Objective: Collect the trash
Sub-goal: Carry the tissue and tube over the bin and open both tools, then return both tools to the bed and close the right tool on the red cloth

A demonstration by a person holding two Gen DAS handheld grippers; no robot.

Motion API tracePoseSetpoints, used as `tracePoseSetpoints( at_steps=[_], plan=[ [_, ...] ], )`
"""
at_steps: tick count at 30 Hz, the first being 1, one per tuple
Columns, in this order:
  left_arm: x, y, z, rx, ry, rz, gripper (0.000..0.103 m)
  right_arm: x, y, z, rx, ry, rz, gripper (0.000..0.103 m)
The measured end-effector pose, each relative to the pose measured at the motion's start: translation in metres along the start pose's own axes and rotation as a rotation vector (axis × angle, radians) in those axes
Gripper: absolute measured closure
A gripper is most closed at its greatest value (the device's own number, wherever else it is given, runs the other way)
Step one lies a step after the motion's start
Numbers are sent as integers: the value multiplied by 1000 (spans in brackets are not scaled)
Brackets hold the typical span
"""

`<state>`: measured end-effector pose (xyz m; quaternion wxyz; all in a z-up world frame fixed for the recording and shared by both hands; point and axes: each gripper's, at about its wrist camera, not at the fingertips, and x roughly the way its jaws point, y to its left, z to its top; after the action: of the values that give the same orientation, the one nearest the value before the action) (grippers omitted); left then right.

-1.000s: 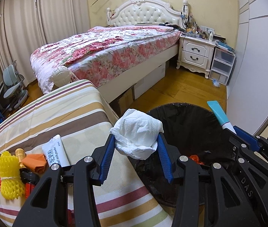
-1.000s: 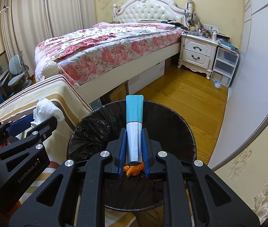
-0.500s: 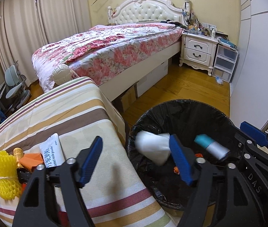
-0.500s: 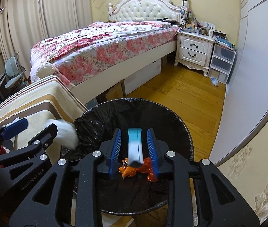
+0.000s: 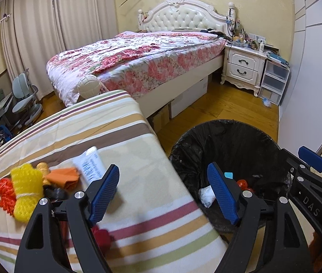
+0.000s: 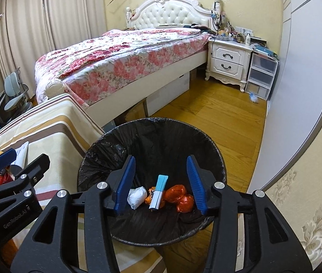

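Observation:
A black-lined trash bin (image 6: 152, 127) stands on the floor beside the striped table (image 5: 92, 122). Inside it lie a white crumpled tissue (image 6: 136, 195), a blue-and-white tube (image 6: 158, 191) and orange wrappers (image 6: 181, 196). My right gripper (image 6: 161, 182) is open and empty above the bin. My left gripper (image 5: 164, 193) is open and empty over the table's edge and the bin's rim (image 5: 227, 122); the tissue (image 5: 206, 196) shows in the bin there. On the table lie a white tube (image 5: 91, 163), yellow netting (image 5: 25, 188), orange netting (image 5: 4, 193) and an orange cloth (image 5: 63, 176).
A bed with a floral cover (image 5: 138, 61) stands behind the table. A white nightstand (image 5: 242, 66) and plastic drawers (image 5: 273, 79) stand at the far wall. Wooden floor (image 6: 217, 113) lies between bin and bed. A white wall panel (image 6: 297, 91) is on the right.
Both grippers opened. The tissue dropped from my left gripper and the blue-and-white tube from my right; both now lie in the bin. My left gripper moved left toward the table.

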<state>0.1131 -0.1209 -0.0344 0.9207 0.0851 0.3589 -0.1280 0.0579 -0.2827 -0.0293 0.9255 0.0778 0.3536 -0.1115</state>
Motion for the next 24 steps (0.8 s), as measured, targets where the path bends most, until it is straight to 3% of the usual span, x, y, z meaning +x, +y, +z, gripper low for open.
tracePoseSetpoints(
  at_steps=[10,15,24],
  plan=[
    [-38,46,-36,-49,-4,51,26,-29,41,-23,-57,11,86,56],
    [-54,82,-61,-98,7,105,26,-42,78,-35,-108,23,177,50],
    [-70,147,-100,-210,50,219,26,-44,154,-59,-253,62,285,50]
  ],
)
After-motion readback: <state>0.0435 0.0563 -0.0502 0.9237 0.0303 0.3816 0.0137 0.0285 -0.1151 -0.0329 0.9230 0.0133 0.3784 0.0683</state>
